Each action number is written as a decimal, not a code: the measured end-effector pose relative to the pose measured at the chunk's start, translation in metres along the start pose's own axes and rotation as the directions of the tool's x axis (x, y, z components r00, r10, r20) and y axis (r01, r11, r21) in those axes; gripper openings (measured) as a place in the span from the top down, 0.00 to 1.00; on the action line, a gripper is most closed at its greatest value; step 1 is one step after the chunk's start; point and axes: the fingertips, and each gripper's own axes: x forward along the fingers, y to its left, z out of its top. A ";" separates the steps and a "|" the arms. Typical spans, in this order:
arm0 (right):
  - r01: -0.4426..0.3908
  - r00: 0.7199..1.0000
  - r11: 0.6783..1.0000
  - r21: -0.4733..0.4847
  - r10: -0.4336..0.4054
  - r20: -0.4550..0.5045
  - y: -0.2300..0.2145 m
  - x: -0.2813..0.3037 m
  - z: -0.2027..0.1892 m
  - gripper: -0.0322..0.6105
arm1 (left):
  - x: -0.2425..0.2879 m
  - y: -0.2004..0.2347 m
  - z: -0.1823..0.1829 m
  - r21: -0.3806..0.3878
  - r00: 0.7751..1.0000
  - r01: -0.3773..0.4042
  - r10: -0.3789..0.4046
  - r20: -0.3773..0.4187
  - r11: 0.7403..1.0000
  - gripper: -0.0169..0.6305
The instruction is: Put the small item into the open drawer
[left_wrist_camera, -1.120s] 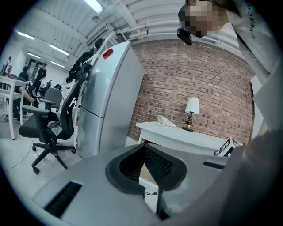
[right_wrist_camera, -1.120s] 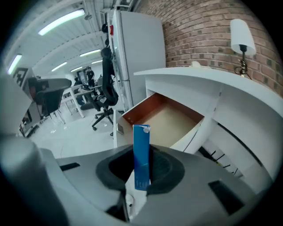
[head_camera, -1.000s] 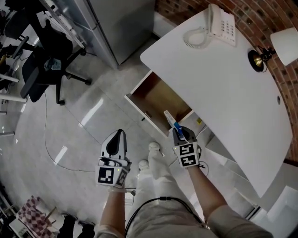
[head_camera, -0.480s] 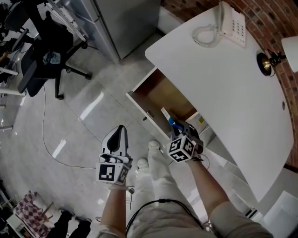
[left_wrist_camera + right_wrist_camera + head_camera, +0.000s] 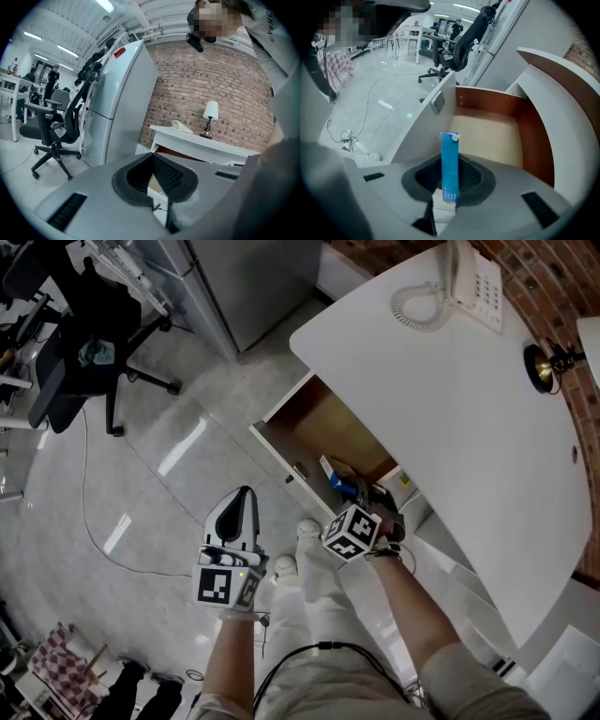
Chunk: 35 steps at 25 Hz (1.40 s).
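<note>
Desk (image 5: 450,409): white top, fills the head view from 12 to 4 o'clock. A phone (image 5: 473,282) sits at its far end, well clear of the work.

Drawer (image 5: 323,427): pulled out from under the desk edge toward 10 o'clock. The brown floor is exposed and what shows of it is bare. In the right gripper view the drawer (image 5: 487,136) lies open at 12 o'clock past the jaws, with its front panel at 10 o'clock. Opening step done, by the look of it.

Left gripper (image 5: 242,507): hangs over the floor at 8 o'clock from the drawer, well apart from it. In its own view the left gripper (image 5: 157,180) has its jaws narrow, a slim wedge of gap, with nothing in it. Idle, I judge.

Right gripper (image 5: 349,491): tipped steeply down at the drawer's near front corner. Its own view shows the right gripper (image 5: 449,185) with its pads closed on a thin box.

Small item, a slim blue box (image 5: 450,164): clamped by its lower end, it stands up out of the pads toward 12 o'clock. In the head view the blue box (image 5: 330,472) juts toward 10 o'clock over the drawer's front corner.

Progress: carry nearly done. Left to do: bring the box over the drawer floor, lower it and let go. Not yet inside.
</note>
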 end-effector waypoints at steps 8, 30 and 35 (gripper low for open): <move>-0.025 1.000 1.000 0.010 0.025 0.019 0.004 0.003 0.004 0.82 | 0.002 0.004 -0.006 -0.002 1.000 -0.001 0.001 -0.015 1.000 0.97; -0.099 0.993 0.980 0.174 0.086 0.082 0.022 -0.034 -0.008 0.75 | -0.002 -0.008 0.006 0.025 0.999 0.040 -0.040 -0.014 0.999 0.97; -0.085 0.992 0.976 0.201 0.064 0.111 0.020 -0.049 -0.001 0.75 | -0.010 -0.010 0.012 0.031 0.999 0.042 -0.042 -0.010 0.999 0.97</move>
